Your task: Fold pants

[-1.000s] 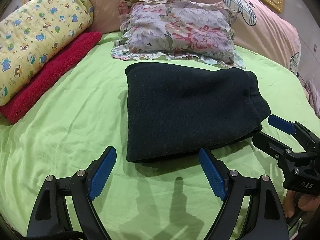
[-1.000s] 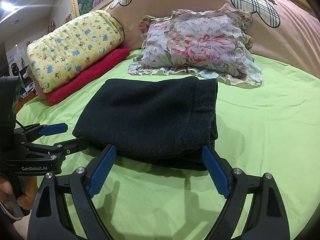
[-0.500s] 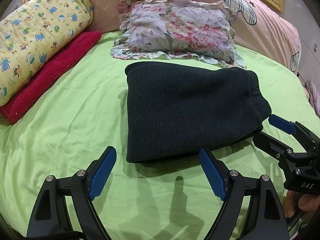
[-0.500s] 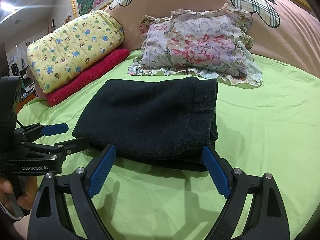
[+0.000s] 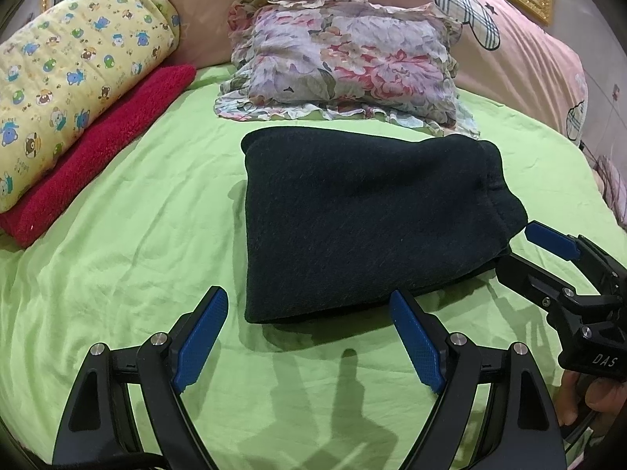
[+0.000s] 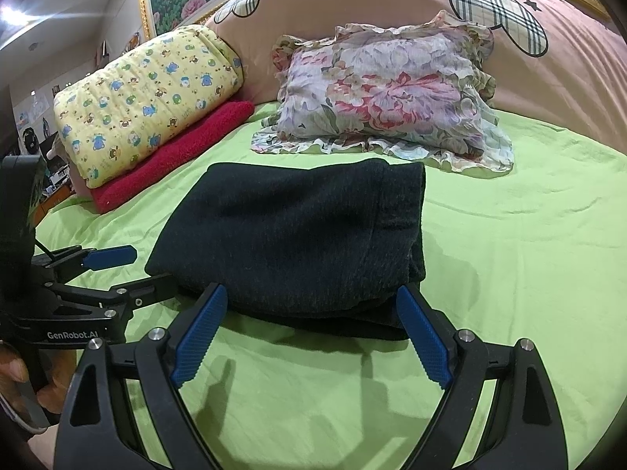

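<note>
Dark pants [image 5: 360, 219] lie folded into a thick rectangle on the green bedsheet [image 5: 117, 274], in front of a floral pillow. My left gripper [image 5: 309, 309] hovers open just short of the bundle's near edge, nothing between its blue pads. In the right wrist view the same pants [image 6: 298, 235] fill the middle, and my right gripper [image 6: 311, 305] stands open at their near edge, also holding nothing. Each view shows the other gripper: the right gripper [image 5: 548, 246] at the pants' right corner, the left gripper [image 6: 113, 270] at their left corner. A hand holds each handle.
A floral ruffled pillow [image 5: 345, 62] lies behind the pants. A yellow printed quilt [image 5: 74, 74] rests on a folded red towel [image 5: 102, 149] at the left. A pink headboard cushion [image 6: 392, 4] with plaid hearts runs along the back. Green sheet [image 6: 529, 254] stretches to the right.
</note>
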`<state>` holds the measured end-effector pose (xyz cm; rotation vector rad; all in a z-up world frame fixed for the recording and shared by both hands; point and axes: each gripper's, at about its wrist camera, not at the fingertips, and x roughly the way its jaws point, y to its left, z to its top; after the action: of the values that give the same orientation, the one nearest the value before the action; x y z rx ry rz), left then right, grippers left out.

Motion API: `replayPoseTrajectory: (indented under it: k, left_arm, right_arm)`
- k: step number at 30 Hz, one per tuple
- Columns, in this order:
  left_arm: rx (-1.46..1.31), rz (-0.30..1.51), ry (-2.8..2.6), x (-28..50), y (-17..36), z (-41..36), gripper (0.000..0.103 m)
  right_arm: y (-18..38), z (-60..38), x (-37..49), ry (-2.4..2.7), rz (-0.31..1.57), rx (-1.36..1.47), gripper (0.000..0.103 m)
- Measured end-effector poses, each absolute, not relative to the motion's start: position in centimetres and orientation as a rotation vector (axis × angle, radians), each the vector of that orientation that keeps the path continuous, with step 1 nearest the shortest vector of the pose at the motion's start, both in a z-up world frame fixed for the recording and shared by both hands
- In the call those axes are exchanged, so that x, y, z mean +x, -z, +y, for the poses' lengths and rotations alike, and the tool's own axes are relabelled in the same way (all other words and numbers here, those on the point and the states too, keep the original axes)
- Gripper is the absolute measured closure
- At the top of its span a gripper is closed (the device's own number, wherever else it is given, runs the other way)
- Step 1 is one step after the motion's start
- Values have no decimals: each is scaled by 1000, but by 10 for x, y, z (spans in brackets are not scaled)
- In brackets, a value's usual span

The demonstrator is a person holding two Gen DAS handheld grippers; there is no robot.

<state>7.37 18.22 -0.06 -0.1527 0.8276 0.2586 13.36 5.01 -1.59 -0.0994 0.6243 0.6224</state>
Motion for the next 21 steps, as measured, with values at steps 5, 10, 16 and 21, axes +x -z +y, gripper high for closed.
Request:
replayPoseTrajectory:
  k: [5, 10, 16, 21]
  left_arm:
    - [-159, 818, -253, 75, -1, 183, 17]
    - [-160, 807, -253, 77, -3, 185, 17]
    - [-156, 798, -250, 79, -7, 185, 17]
    - [-153, 802, -252, 82, -9, 184, 17]
  right_arm:
    - [15, 50, 134, -622, 622, -97, 14]
    - [13, 48, 135, -619, 617, -97, 13]
    - [9, 44, 138, -617, 613, -82, 13]
    - [9, 42, 142, -611, 618, -69, 12]
